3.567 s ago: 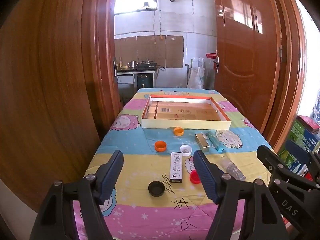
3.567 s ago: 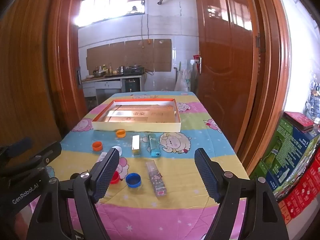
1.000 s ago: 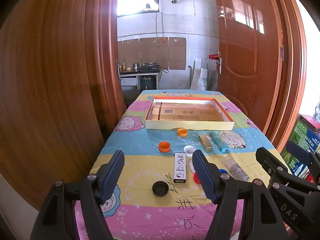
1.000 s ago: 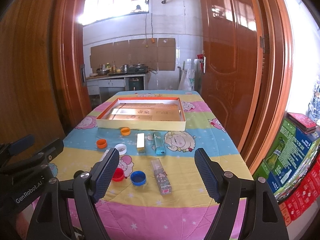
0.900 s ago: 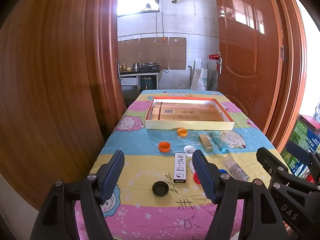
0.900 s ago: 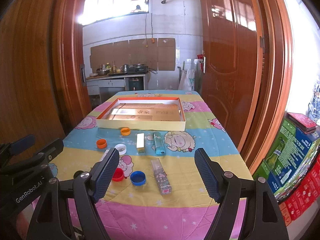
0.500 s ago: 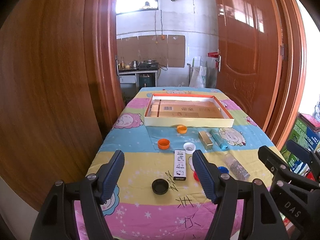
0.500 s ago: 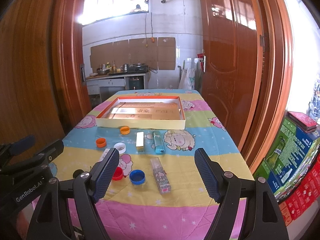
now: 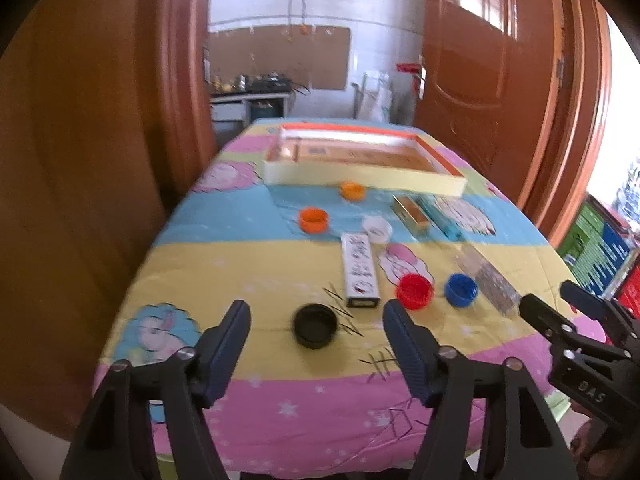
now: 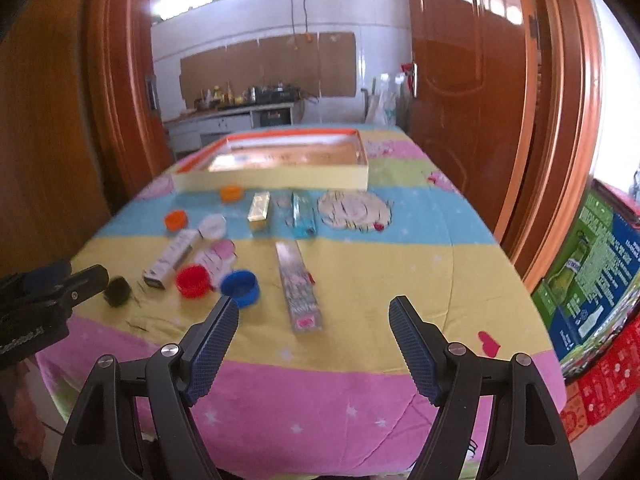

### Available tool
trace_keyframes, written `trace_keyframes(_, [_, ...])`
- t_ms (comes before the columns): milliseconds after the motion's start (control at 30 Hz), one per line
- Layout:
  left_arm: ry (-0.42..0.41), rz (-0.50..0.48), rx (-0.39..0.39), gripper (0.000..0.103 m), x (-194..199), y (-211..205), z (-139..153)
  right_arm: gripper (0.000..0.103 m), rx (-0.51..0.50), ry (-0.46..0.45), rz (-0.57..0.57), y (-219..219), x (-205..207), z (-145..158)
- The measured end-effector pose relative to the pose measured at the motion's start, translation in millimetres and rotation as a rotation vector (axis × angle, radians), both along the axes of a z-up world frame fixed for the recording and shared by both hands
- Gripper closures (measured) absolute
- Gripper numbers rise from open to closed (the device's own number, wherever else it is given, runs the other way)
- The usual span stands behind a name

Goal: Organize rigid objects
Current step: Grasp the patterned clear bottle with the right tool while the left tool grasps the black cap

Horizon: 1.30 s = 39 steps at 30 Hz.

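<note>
My left gripper (image 9: 316, 316) is open and empty, just short of a black cap (image 9: 315, 326) near the table's front edge. Beyond it lie a white box (image 9: 360, 269), a red cap (image 9: 415, 291), a blue cap (image 9: 461, 289), a white cap (image 9: 377, 229) and two orange caps (image 9: 314, 219). My right gripper (image 10: 314, 314) is open and empty, over the near end of a clear patterned box (image 10: 298, 284). A gold box (image 10: 259, 207) and a blue lighter (image 10: 302, 210) lie further back. A shallow cardboard tray (image 10: 276, 178) stands at the far end.
The table wears a striped cartoon cloth (image 10: 400, 248). Wooden door panels (image 9: 80, 160) flank it on the left and on the right (image 10: 460, 80). Green and red cartons (image 10: 592, 272) stand at the right. A kitchen counter (image 10: 240, 114) lies beyond.
Both grippers have moved forward and dipped toward the table, so the objects look nearer. Jaws stay open. Nothing on the table has moved.
</note>
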<state>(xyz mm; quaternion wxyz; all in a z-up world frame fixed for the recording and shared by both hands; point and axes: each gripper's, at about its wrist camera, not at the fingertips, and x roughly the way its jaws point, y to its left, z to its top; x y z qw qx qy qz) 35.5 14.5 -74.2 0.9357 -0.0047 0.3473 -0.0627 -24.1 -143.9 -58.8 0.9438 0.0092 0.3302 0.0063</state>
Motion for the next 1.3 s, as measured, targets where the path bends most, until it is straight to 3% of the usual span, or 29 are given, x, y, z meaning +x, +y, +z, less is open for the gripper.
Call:
trace_keyframes(167, [0.043,-0.033,-0.023,0.037,17.4,-10.4,-9.4,0.024,0.008,0.026,-0.011,-9.3,10.0,-12.0])
trace_keyframes(467, [0.075,0.006,0.010,0.041,23.5,-4.6,-25.2,0.024,-0.004,0.061,0.016,-10.3,22.5,-23.1])
trace_keyframes(667, [0.061,0.010,0.028,0.054,25.6,-1.0,-32.5,0.024,-0.035,0.066,0.061,-4.0,36.7,-24.7])
trace_keyframes(733, [0.052,0.016,0.028,0.068,26.9,1.9,-33.1,0.024,-0.072,0.071,0.080,0.4,45.3,-24.4])
trace_keyframes(800, [0.049,0.015,0.018,0.073,28.8,6.9,-33.1,0.024,-0.098,0.080,0.107,4.1,52.1,-25.0])
trace_keyframes(833, [0.050,0.007,0.000,0.073,29.6,9.9,-32.9,0.028,-0.102,0.084,0.121,5.1,55.7,-25.8])
trace_keyframes(900, [0.052,-0.005,-0.020,0.073,31.2,13.7,-32.4,0.047,-0.094,0.100,0.151,6.2,62.1,-27.4])
trace_keyframes(933, [0.051,-0.008,-0.011,0.073,31.9,13.3,-32.3,0.063,-0.088,0.108,0.162,6.5,64.5,-28.4])
trace_keyframes(1033, [0.044,-0.016,0.049,0.073,31.6,6.8,-32.9,0.082,-0.048,0.126,0.192,5.8,68.5,-28.6])
trace_keyframes(1100, [0.030,-0.032,0.075,0.073,29.8,4.4,-34.1,0.083,-0.054,0.127,0.198,7.6,67.6,-29.0])
trace_keyframes(1300, [0.023,-0.070,0.033,0.073,25.8,14.3,-33.9,0.083,-0.027,0.137,0.208,2.8,62.7,-28.0])
